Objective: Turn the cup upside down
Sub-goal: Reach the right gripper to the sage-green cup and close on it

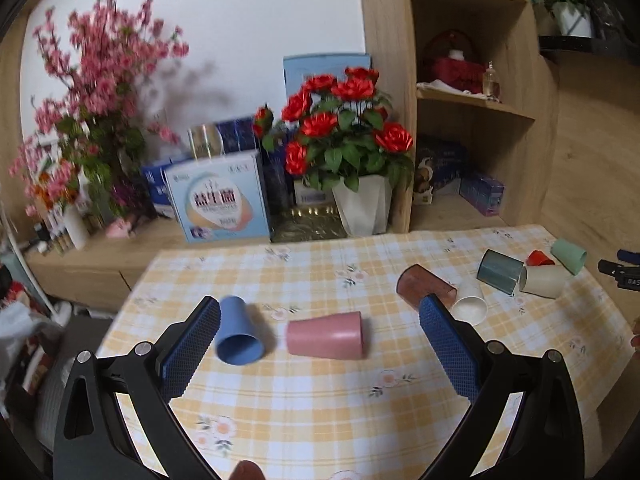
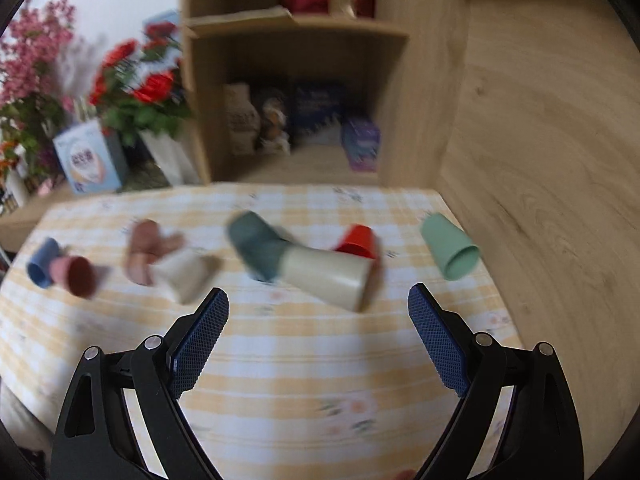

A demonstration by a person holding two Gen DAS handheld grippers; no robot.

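Several cups lie on their sides on a yellow checked tablecloth [image 1: 320, 400]. In the left wrist view a pink cup [image 1: 325, 335] lies between my fingers and a blue cup [image 1: 238, 334] lies beside the left finger. My left gripper [image 1: 320, 312] is open and empty just short of them. In the blurred right wrist view a cream cup [image 2: 326, 276], a dark teal cup [image 2: 256, 246], a red cup [image 2: 358, 242] and a green cup [image 2: 450, 246] lie ahead. My right gripper [image 2: 318, 300] is open and empty, just short of the cream cup.
A brown cup [image 1: 424, 284] and a white cup [image 1: 470, 304] lie at mid-table. A pot of red roses [image 1: 348, 148], boxes [image 1: 218, 196] and pink blossoms [image 1: 92, 92] stand on the counter behind. Wooden shelves [image 1: 472, 100] and a wood wall [image 2: 540, 140] close the right side.
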